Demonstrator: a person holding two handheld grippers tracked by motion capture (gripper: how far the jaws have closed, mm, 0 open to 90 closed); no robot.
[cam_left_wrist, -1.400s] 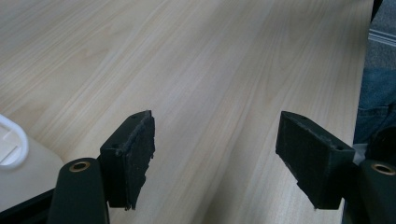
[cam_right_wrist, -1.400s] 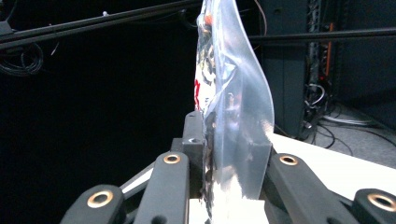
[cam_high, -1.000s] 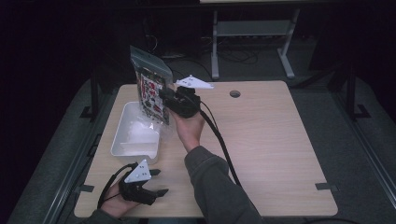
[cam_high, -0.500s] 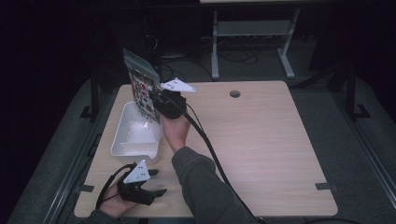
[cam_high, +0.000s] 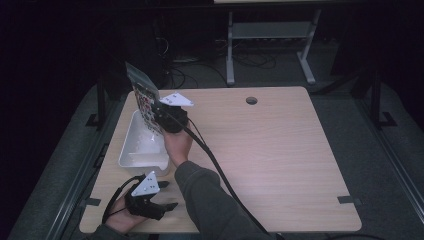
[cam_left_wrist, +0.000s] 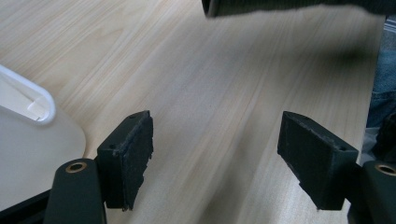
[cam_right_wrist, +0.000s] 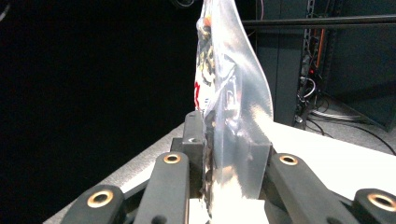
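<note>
A clear printed plastic pouch (cam_right_wrist: 229, 93) is clamped upright in the right tongs (cam_high: 161, 111); the left tongs (cam_left_wrist: 217, 161) are held wide apart beside the white plastic tray (cam_high: 131, 150).

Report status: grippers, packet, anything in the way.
Right gripper shut on clear printed packet, held upright over white tray. Left gripper open, idle at the table's near edge. Nothing in the way.

The high view looks forward and down on the whole table (cam_high: 280, 150) from the person's side, while the left gripper view faces low and close along the tabletop, sharing the white tray (cam_left_wrist: 28, 121), and the right gripper view faces the dark background.
</note>
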